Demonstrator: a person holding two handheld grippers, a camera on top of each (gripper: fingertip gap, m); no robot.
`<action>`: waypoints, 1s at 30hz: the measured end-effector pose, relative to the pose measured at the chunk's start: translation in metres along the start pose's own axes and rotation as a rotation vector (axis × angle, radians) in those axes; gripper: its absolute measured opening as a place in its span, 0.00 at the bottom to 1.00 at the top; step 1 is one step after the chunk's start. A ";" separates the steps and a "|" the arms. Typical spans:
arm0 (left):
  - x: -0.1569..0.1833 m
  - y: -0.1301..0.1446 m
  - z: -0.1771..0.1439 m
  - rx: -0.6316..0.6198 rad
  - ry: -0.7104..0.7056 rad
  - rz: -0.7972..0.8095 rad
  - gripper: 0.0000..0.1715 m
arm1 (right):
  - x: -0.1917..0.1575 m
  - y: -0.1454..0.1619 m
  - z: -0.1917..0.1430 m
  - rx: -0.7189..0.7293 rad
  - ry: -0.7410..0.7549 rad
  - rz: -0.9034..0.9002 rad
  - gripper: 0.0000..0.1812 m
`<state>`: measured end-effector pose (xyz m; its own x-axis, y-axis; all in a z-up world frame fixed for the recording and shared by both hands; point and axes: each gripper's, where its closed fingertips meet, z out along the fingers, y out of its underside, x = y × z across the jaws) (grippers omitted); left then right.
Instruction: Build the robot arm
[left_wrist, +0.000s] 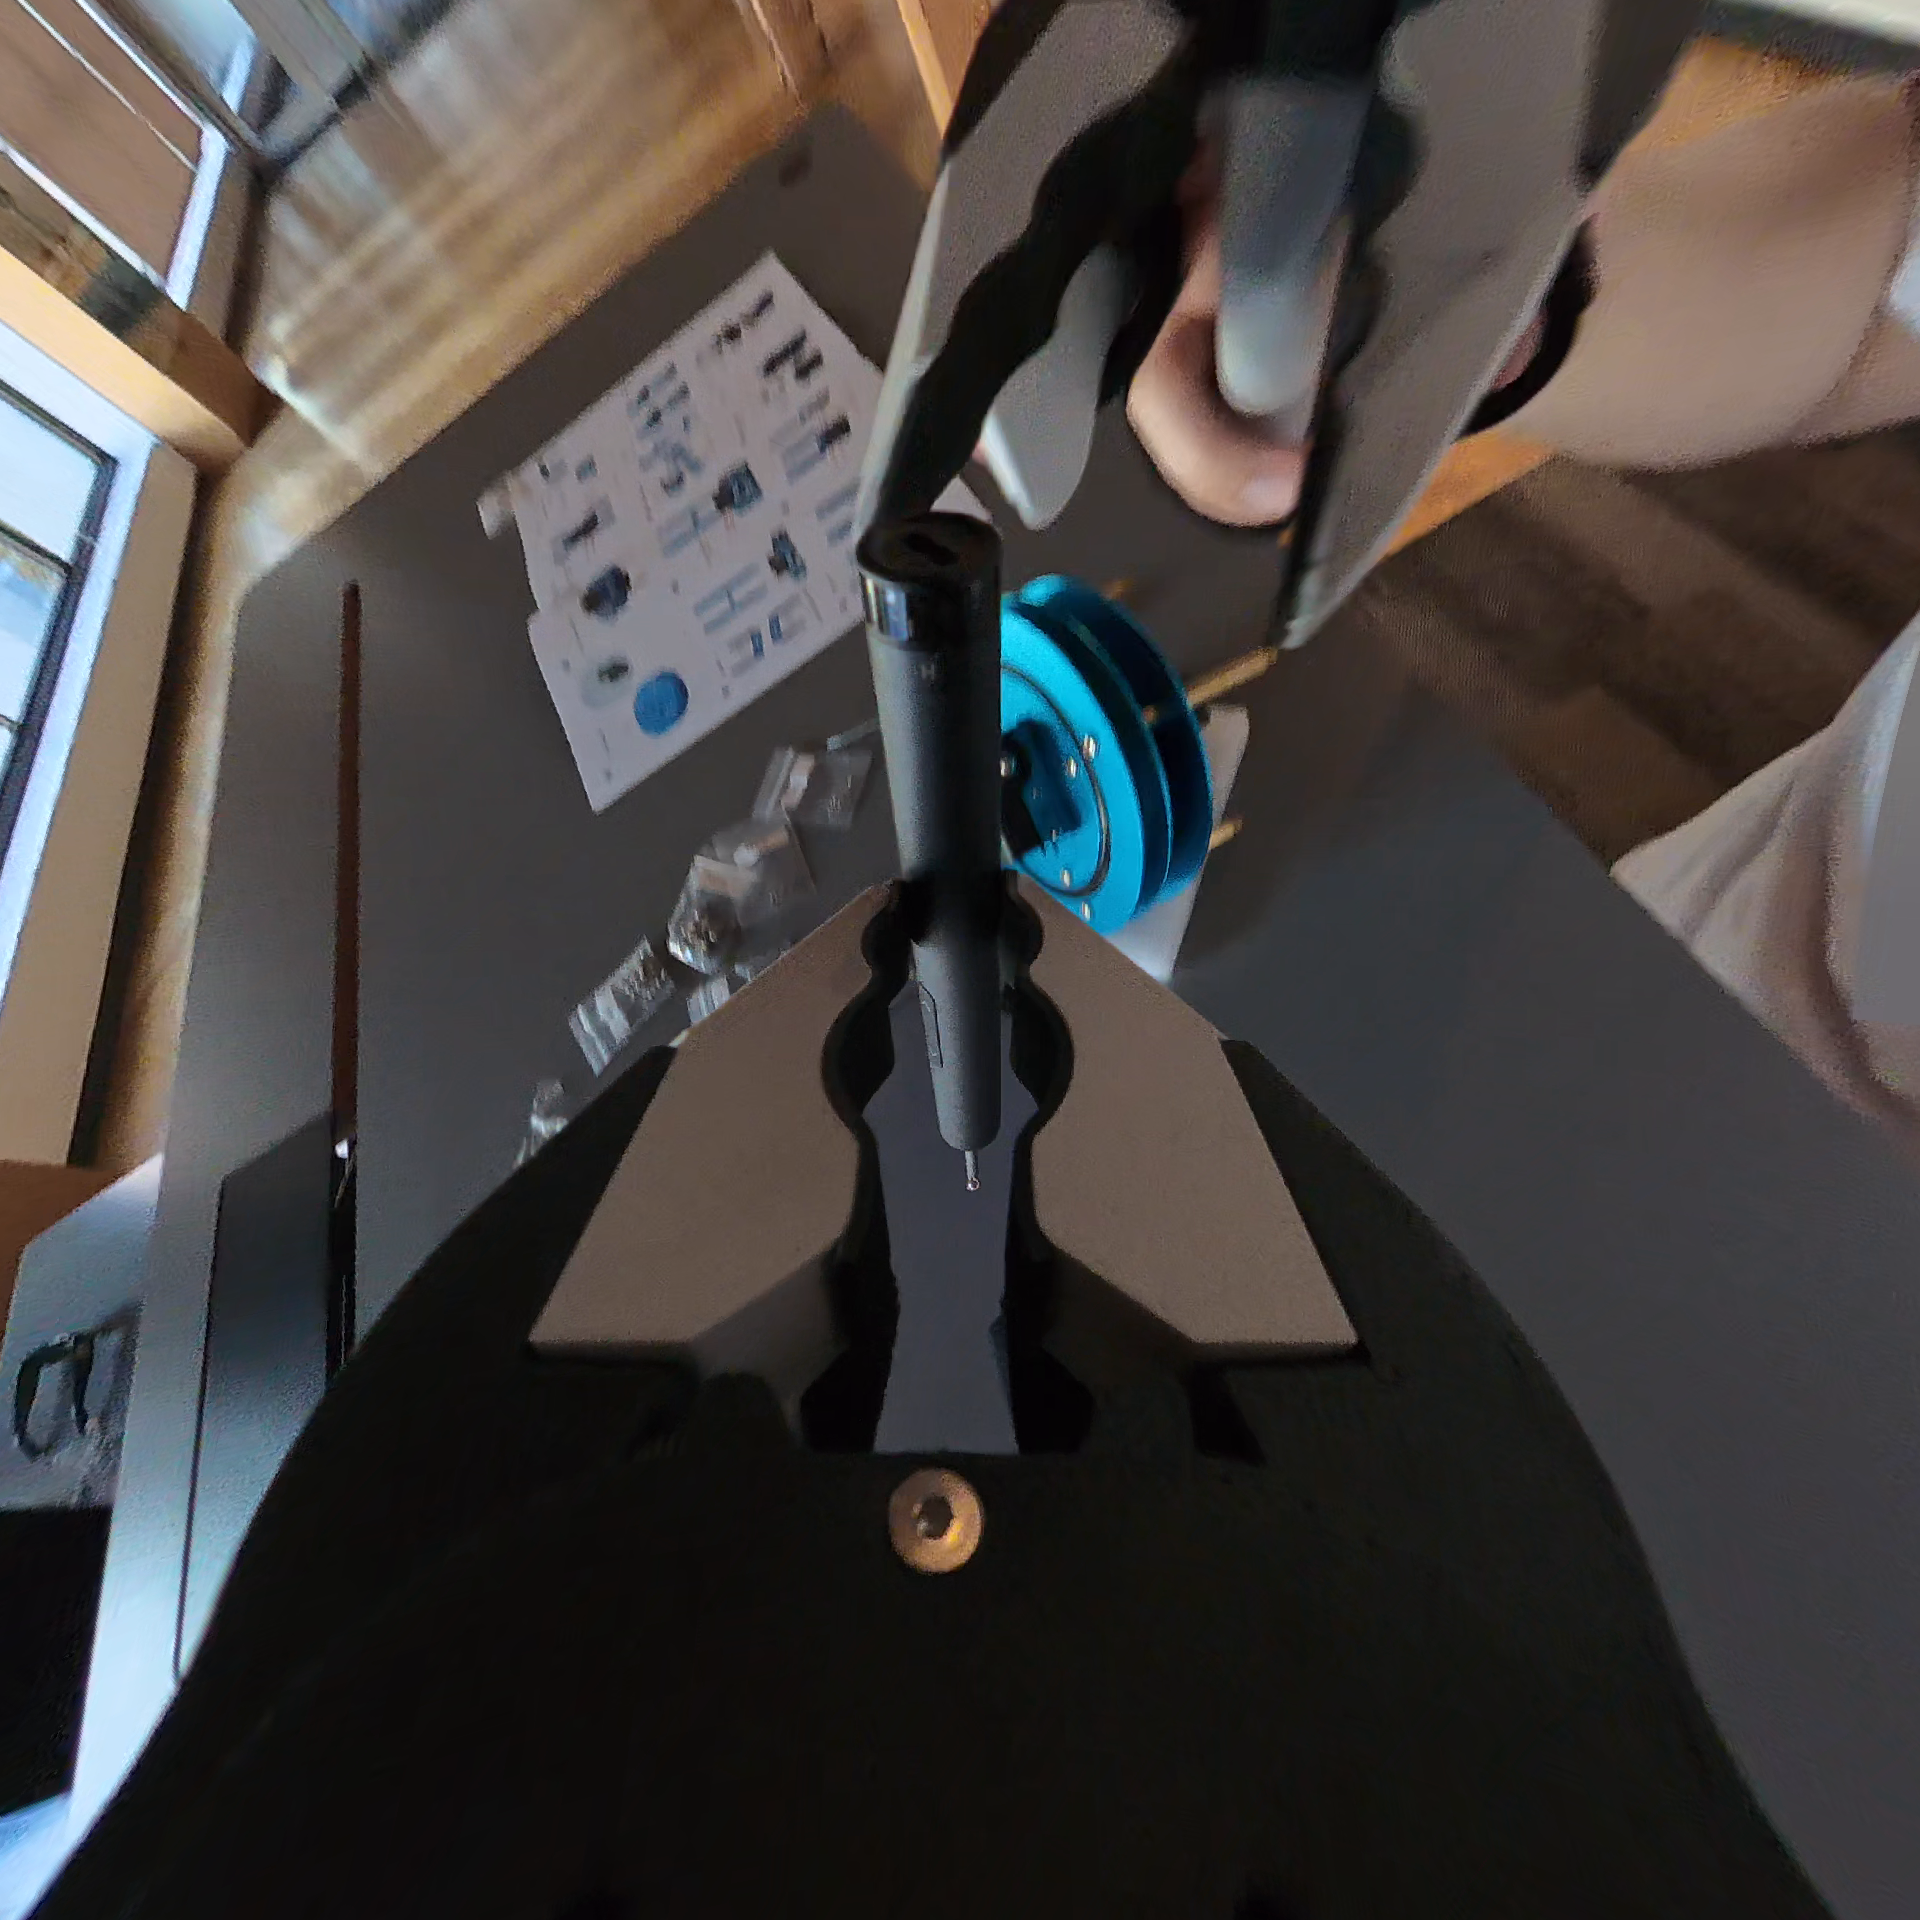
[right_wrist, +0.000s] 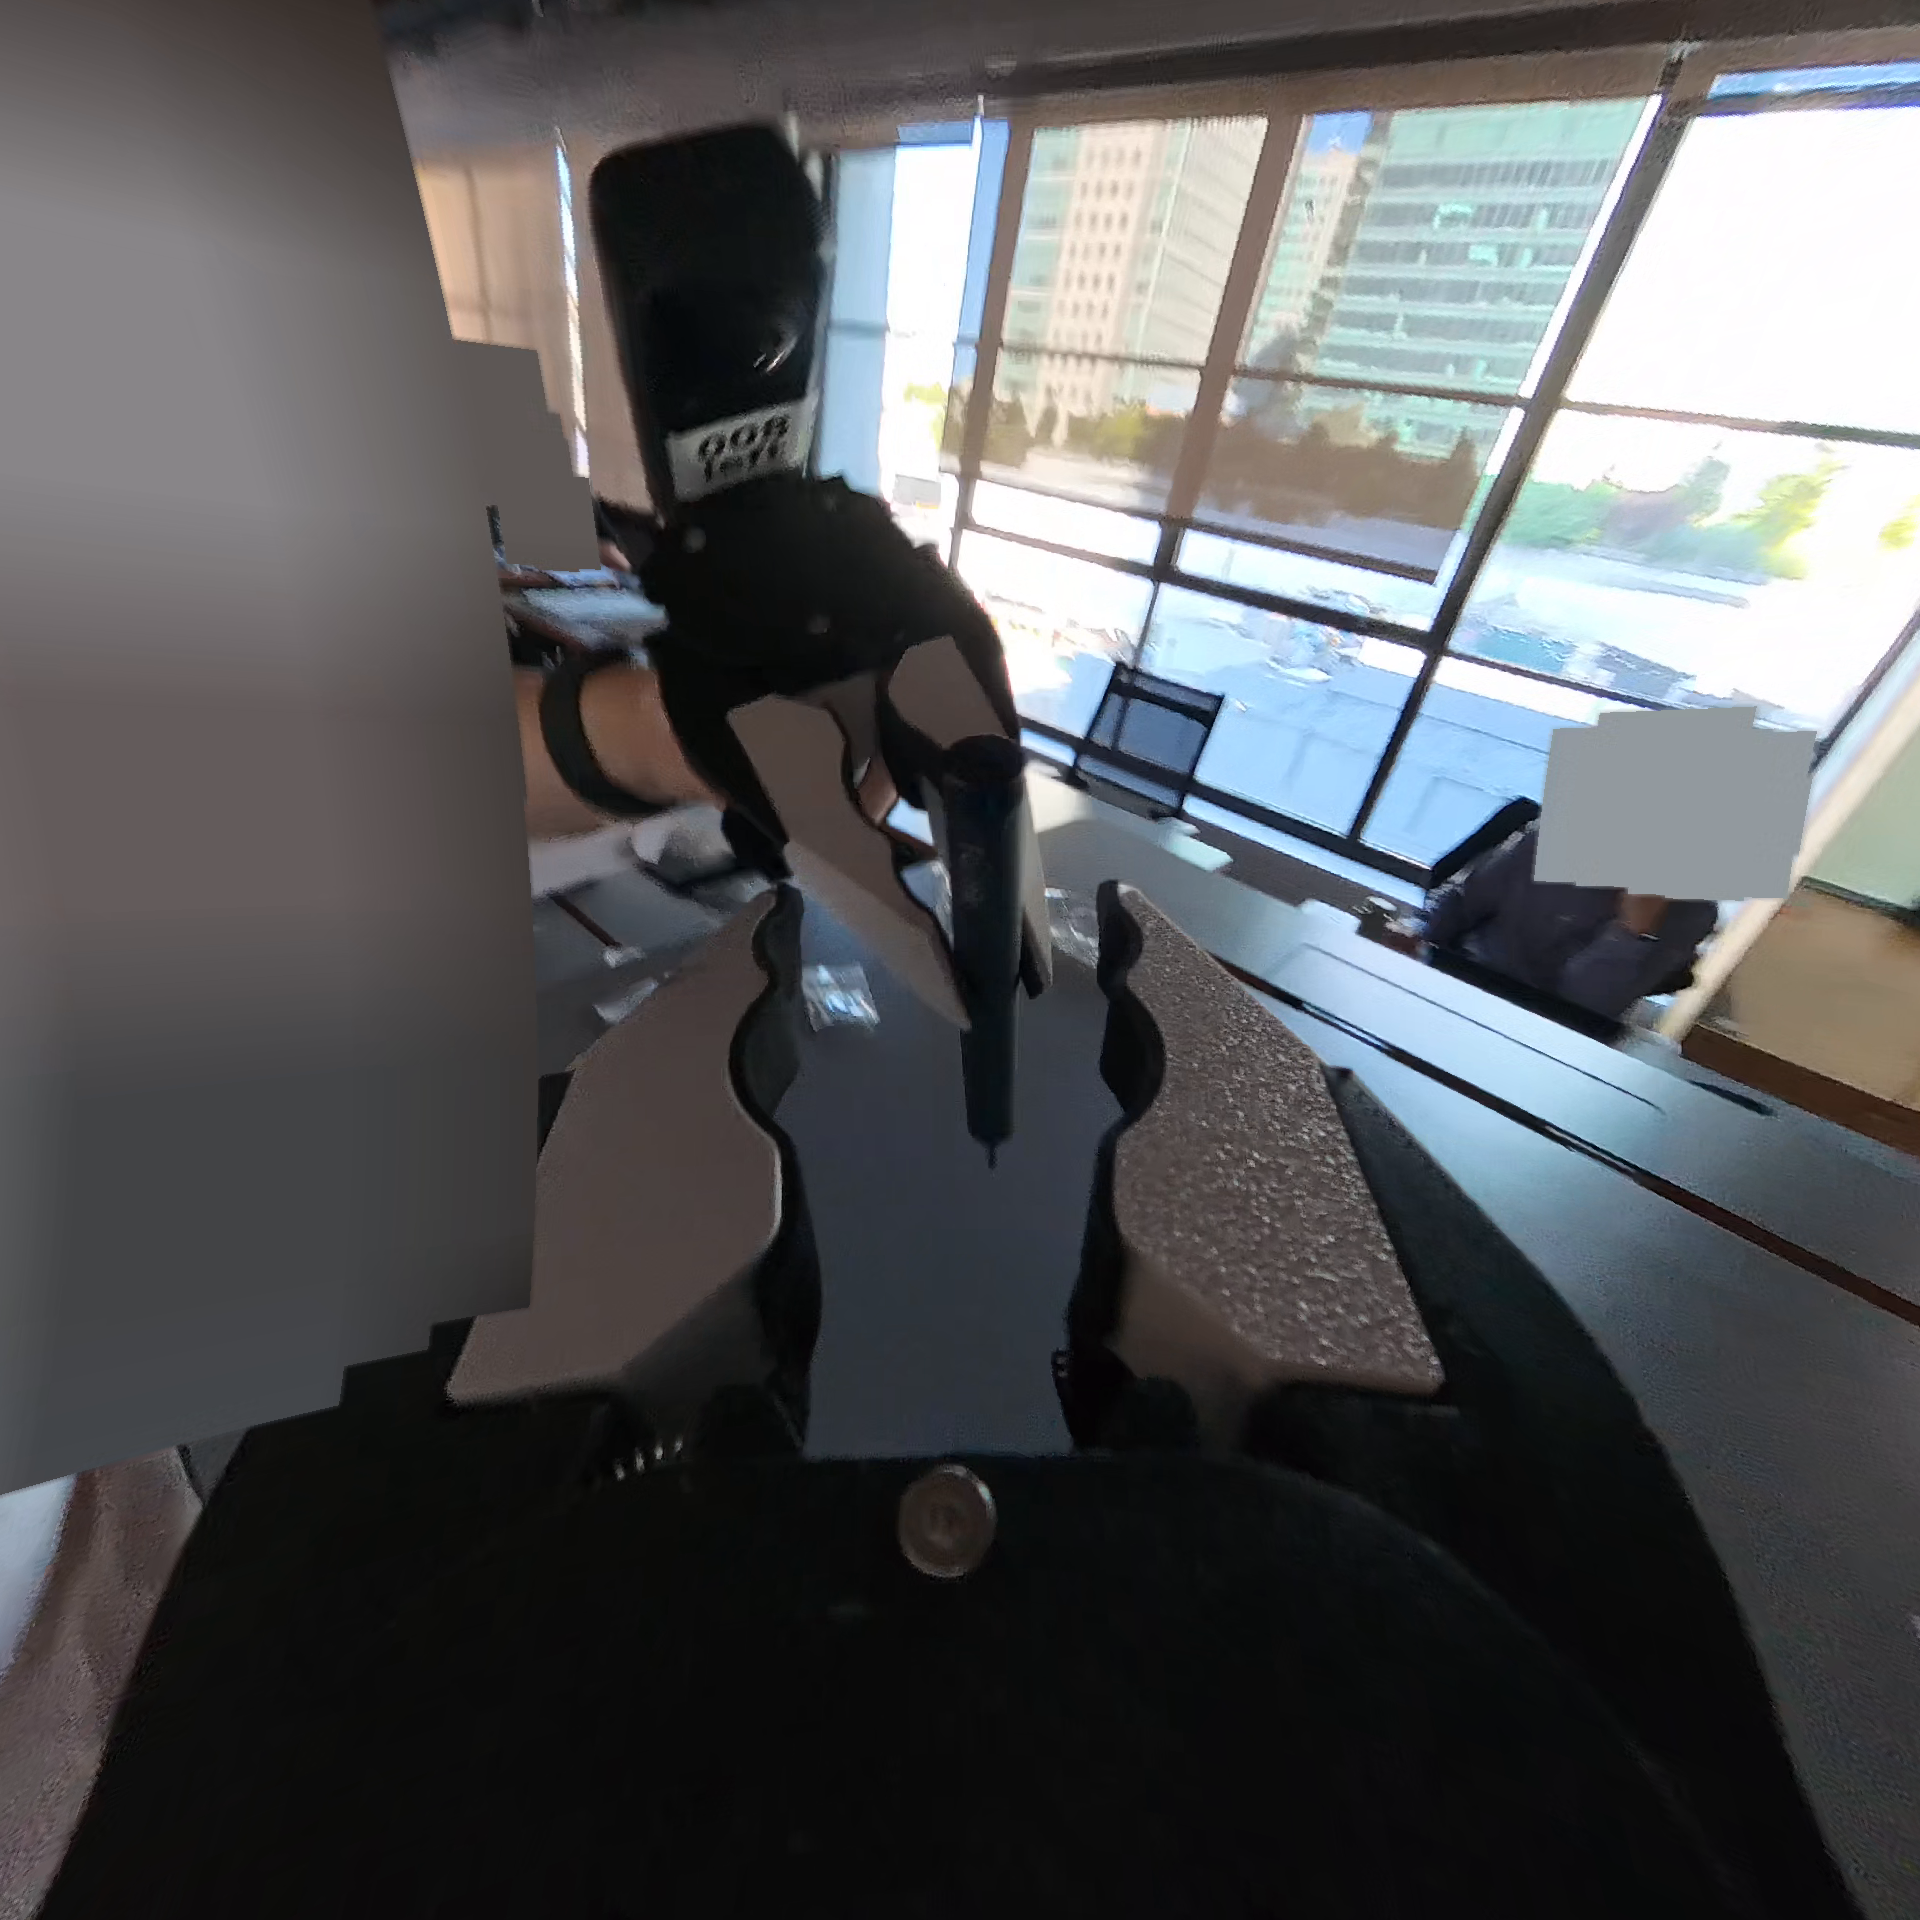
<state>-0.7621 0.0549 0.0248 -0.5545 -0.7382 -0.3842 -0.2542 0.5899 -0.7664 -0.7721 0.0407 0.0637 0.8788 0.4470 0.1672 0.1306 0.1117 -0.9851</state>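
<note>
The left tool (left_wrist: 956, 904) is closed on a slim, pen-shaped screwdriver (left_wrist: 935, 748), pinching its barrel between the scalloped inner edges of the two fingertips. The screwdriver is held in the air above the worktop (left_wrist: 1558, 1143). Its fine metal bit points back toward the tool's body and its blunt cap end points away. The barrel is matt dark grey with a bright ring near the cap and a small oblong button on its side. The right tool (left_wrist: 1122, 571) comes in from the opposite side, gripped by a hand (left_wrist: 1236, 416), with its fingers spread wide and nothing between them. The dark edge of one finger lies against the cap end in the left wrist view, though I cannot tell whether they really touch. In the right wrist view the right tool (right_wrist: 948, 902) shows pale, pebbled finger faces with wavy black inner edges, and the screwdriver (right_wrist: 982, 935) hangs beyond the gap, clamped by the left tool (right_wrist: 987, 977). On the smooth grey worktop, toward its far edge, stands a blue metal wheel (left_wrist: 1101, 769) made of stacked discs, with small screws in its face and brass pins sticking out. Just beside it are several small clear plastic bags (left_wrist: 727, 904), crinkled and shiny. Farther toward the far corner lies a white printed sheet (left_wrist: 686, 540) with rows of small pictures.
</note>
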 end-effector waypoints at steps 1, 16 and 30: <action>0.000 -0.010 0.000 0.033 -0.013 0.002 0.09 | 0.004 -0.008 -0.001 0.039 -0.017 0.033 0.31; 0.002 -0.061 0.024 0.151 -0.086 -0.058 0.09 | 0.013 -0.023 -0.005 -0.034 -0.214 -0.046 0.09; -0.002 -0.063 0.012 0.338 -0.074 -0.076 0.22 | 0.019 -0.034 0.002 -0.043 -0.191 -0.124 0.08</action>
<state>-0.7356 0.0158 0.0681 -0.4823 -0.8047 -0.3462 -0.0090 0.3997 -0.9166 -0.7604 0.0473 0.1000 0.7527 0.5922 0.2875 0.2552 0.1400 -0.9567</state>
